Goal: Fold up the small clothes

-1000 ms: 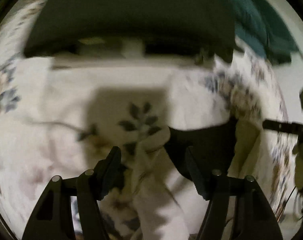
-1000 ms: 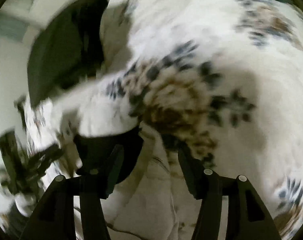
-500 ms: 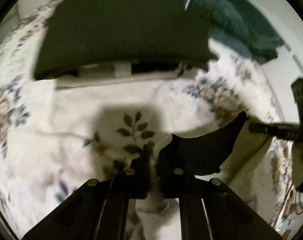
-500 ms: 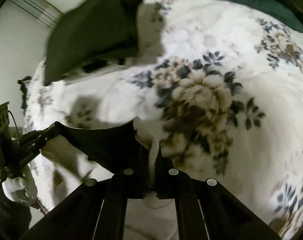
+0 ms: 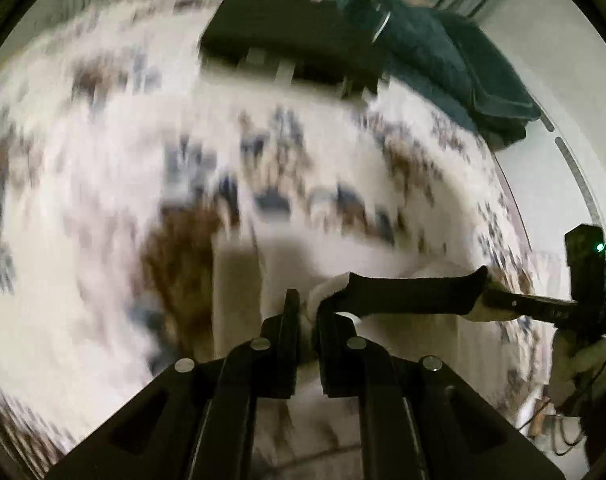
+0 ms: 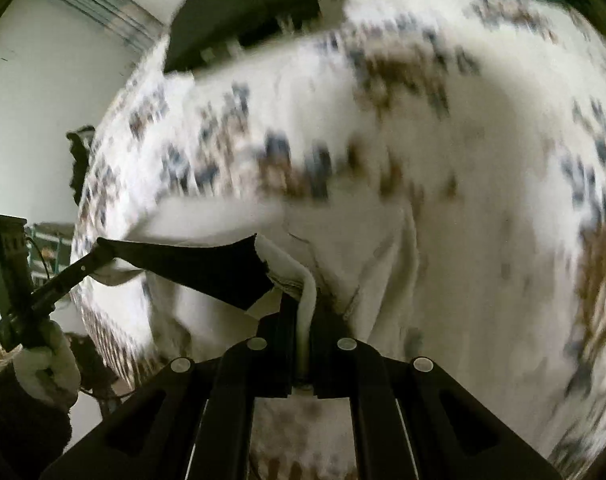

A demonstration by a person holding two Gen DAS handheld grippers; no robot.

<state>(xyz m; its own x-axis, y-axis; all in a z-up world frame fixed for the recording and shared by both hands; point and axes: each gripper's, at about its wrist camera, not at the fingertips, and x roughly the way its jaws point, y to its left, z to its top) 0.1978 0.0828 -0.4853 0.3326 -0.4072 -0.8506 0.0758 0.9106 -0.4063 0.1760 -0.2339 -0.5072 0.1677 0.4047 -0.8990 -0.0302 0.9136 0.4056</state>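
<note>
A small garment, cream with a black panel [image 5: 415, 294], hangs stretched between both grippers above the floral bedspread [image 5: 103, 184]. My left gripper [image 5: 307, 312] is shut on one top corner of the garment. My right gripper [image 6: 305, 308] is shut on the other corner, its white hem [image 6: 307, 300] pinched between the fingers. The black panel [image 6: 191, 264] runs to the left gripper, seen at the left in the right wrist view [image 6: 19, 284]. The right gripper shows at the right in the left wrist view [image 5: 583, 288]. The cream body hangs below, partly hidden by the fingers.
A folded dark garment [image 5: 299, 44] lies at the far side of the bed over a striped piece. A teal blanket [image 5: 455, 60] is heaped at the far right. A white wall [image 6: 43, 80] borders the bed. Both views are motion-blurred.
Both grippers went from open to shut on the garment's top corners, then lifted it off the bedspread and pulled it taut. The bed now looks farther away.
</note>
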